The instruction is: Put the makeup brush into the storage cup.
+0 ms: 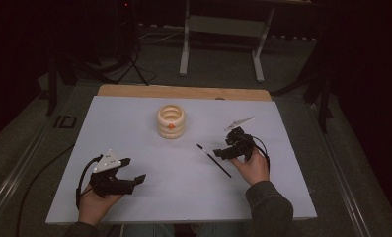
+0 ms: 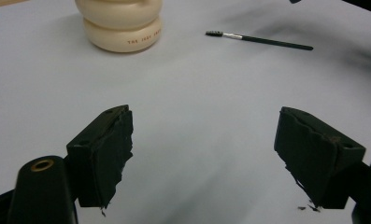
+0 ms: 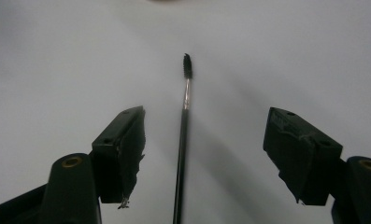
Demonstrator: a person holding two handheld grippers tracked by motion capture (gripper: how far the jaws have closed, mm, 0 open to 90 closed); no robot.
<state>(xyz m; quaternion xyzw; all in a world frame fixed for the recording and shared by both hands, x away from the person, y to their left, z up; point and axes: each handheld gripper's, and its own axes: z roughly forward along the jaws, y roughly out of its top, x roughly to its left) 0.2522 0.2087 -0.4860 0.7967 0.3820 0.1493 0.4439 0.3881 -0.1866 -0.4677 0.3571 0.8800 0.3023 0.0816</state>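
On the right half of the desk [image 1: 134, 207], a thin black brush [image 1: 214, 160] lies flat, its bristle tip pointing toward the cream holder [image 1: 171, 121] that stands upright near the middle. The right claw [image 1: 224, 153] sits just over the handle end of that brush, jaws spread wide. In the right gripper view the brush [image 3: 183, 140] runs straight up between the two jaws, touched by neither; lined up lengthwise like this, the jaws can close across the thin handle from both sides. Nothing is gripped yet, and the brush rests fully on the desk.

The left claw [image 1: 130, 169] hangs open and empty on the left side, well apart from both brush and holder. It looks parked (probably just keeping out of the way while the right hand works). From the left gripper view its jaws face the holder [image 2: 120, 25] and the brush [image 2: 260, 40] across bare desk.

The holder is open at the top, which suggests it is there to receive the brush. With the bristle end farthest from the hand, a grip on the handle would leave the person free to tip the brush upright over it.
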